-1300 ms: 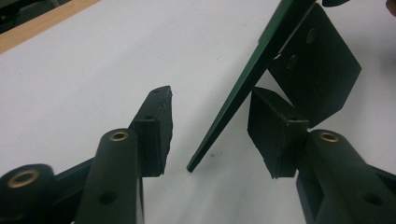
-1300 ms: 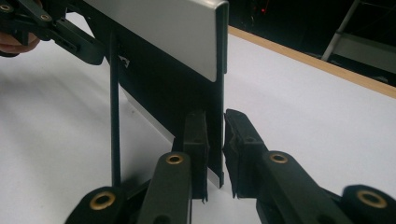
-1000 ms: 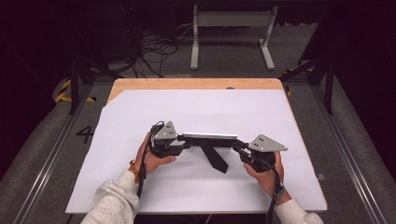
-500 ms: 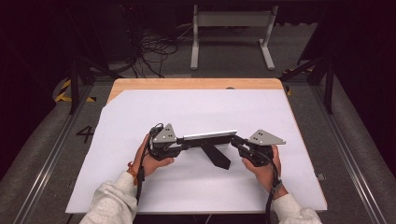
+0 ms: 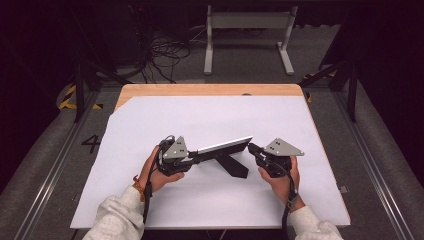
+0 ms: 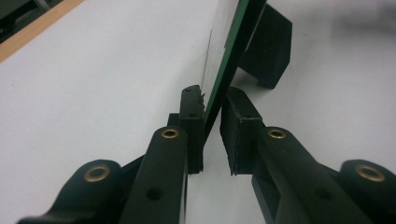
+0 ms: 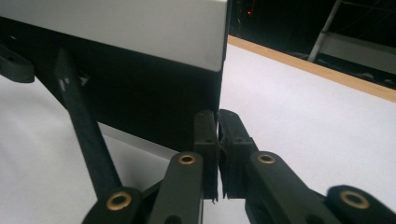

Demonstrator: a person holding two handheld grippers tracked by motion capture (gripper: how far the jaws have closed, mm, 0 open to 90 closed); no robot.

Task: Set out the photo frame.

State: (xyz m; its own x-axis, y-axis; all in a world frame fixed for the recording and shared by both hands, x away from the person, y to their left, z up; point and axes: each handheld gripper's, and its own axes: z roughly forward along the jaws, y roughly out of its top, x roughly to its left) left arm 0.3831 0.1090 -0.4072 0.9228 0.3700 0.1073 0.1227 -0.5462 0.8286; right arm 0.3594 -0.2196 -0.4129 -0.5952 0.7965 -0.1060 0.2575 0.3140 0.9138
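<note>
Flat panel point(image 5: 222, 146) between both claws, on white sheet point(image 5: 210, 120)

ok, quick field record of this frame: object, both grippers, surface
object: flat panel with a black rear stand, held up on edge
left gripper: fingers have just been closing, panel's edge between them
right gripper: fingers have just been closing, now shut, at panel's corner
surface: white sheet on wooden table

You've got open white tabletop point(image 5: 210, 120) all around; just the thin flat panel point(image 5: 223, 146) and its black stand point(image 5: 235, 166) block the middle.
</note>
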